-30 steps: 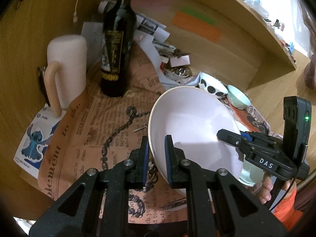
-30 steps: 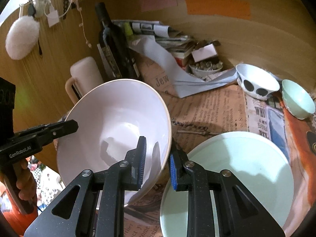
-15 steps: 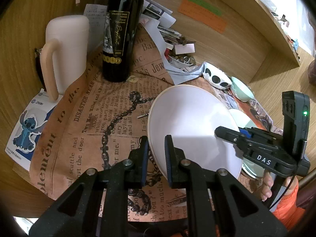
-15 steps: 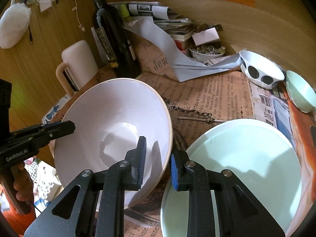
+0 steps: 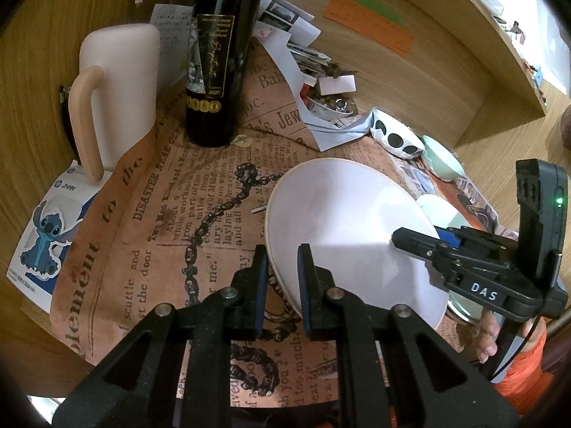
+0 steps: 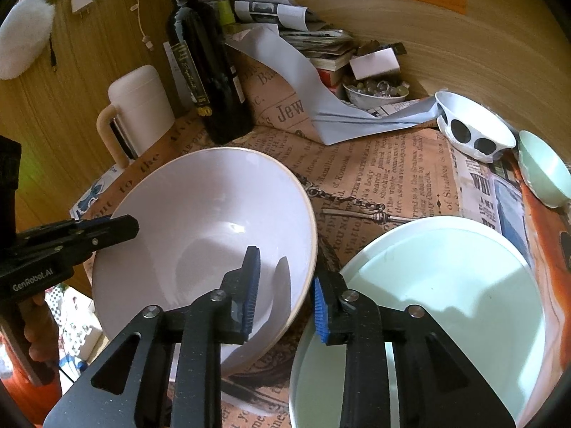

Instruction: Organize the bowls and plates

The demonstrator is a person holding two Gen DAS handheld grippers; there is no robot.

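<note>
A large white bowl point(image 5: 349, 221) hangs tilted over the newspaper-covered table. My left gripper point(image 5: 282, 285) is shut on its near rim. In the right wrist view the same bowl point(image 6: 200, 221) has its right rim between the blue pads of my right gripper point(image 6: 285, 299). Those jaws are opening, and a gap shows on both sides of the rim. A big pale green plate point(image 6: 446, 285) lies just right of the bowl, under my right gripper's right finger. A black-spotted white bowl point(image 6: 471, 128) and a small green bowl point(image 6: 542, 171) sit at the far right.
A dark wine bottle point(image 5: 217, 71) and a pink handled jug point(image 5: 117, 89) stand at the back left. Loose papers and a small dish of trinkets point(image 6: 374, 92) crowd the back against the wooden wall. A cartoon sticker sheet point(image 5: 46, 242) lies at the left edge.
The right gripper's pads have spread apart and come off the white bowl's rim. The left gripper keeps its hold. Both views tip a little lower toward the table.
</note>
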